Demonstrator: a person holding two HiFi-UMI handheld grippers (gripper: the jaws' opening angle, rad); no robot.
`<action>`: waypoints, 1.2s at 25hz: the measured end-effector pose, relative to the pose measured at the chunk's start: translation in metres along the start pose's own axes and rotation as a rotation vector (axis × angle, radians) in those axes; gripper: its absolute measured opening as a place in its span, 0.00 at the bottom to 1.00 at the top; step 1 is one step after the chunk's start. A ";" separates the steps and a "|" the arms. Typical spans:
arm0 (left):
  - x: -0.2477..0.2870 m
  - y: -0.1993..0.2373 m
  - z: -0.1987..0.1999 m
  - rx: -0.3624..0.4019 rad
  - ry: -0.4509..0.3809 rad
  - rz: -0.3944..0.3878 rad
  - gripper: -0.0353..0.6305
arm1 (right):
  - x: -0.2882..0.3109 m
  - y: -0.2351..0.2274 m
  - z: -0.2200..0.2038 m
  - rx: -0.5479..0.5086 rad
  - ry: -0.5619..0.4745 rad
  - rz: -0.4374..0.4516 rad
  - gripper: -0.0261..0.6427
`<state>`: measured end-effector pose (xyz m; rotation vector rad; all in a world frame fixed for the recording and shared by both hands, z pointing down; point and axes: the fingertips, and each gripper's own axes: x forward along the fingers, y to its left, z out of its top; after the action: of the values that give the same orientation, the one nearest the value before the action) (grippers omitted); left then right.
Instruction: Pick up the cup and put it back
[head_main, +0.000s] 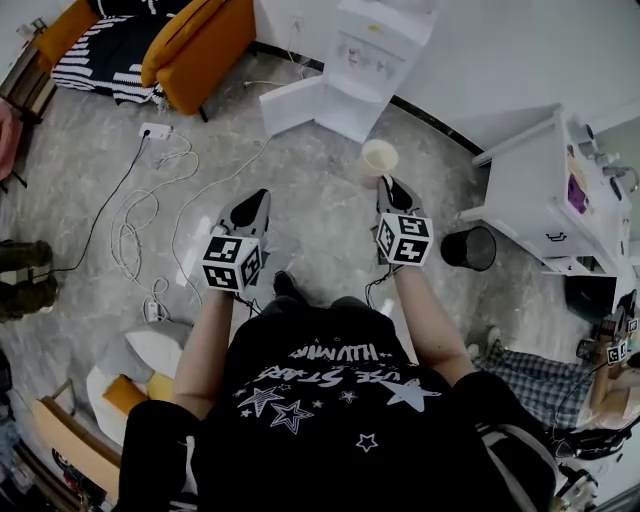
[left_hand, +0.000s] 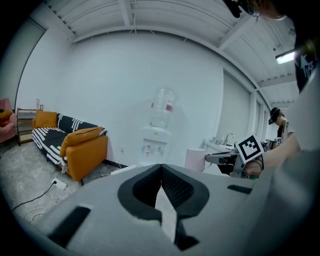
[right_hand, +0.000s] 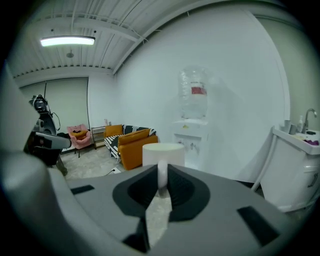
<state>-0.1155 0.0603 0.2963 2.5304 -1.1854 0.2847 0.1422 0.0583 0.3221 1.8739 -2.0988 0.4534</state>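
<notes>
Status: the pick-up half looks done. The right gripper (right_hand: 162, 172) has its jaws clamped on the side wall of the cup (right_hand: 163, 154), one pad inside the rim and one outside, with a white strip of the wall pinched between them. In the head view the cup (head_main: 378, 158) hangs upright off the tips of the right gripper (head_main: 388, 185), in the air above the floor (head_main: 300, 190) and touching no surface. The water dispenser (head_main: 370, 50) is ahead of it and the white counter (head_main: 530, 185) is off to the right. The left gripper (left_hand: 161, 167) is closed on nothing, tips meeting. It sits beside the right one, apart from it, and plays no part in the grip. From its view the cup (left_hand: 195, 159) shows out to the side. My read is that we're in the carry step, with the put-back to come. No frame shows where the cup stood, so the target is a guess between the dispenser and the counter. The next move calls for keeping the cup level, since a one-wall pinch lets it swing, and bringing it over a flat spot. Then lower it until the base seats fully, and only then release — open the jaws and back straight out so the inner pad doesn't drag the rim. Cables (head_main: 140, 230) on the floor are a trip risk while walking.
</notes>
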 end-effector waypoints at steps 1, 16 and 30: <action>0.002 0.006 -0.003 0.000 0.014 -0.013 0.07 | 0.006 0.000 -0.005 0.002 0.017 -0.011 0.10; 0.111 0.092 -0.038 -0.031 0.140 0.036 0.07 | 0.172 -0.050 -0.083 0.025 0.244 -0.026 0.10; 0.325 0.196 -0.134 -0.068 0.186 0.127 0.07 | 0.430 -0.094 -0.196 0.031 0.338 0.016 0.10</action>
<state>-0.0667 -0.2359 0.5645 2.3180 -1.2610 0.4904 0.1896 -0.2577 0.6831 1.6608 -1.8915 0.7524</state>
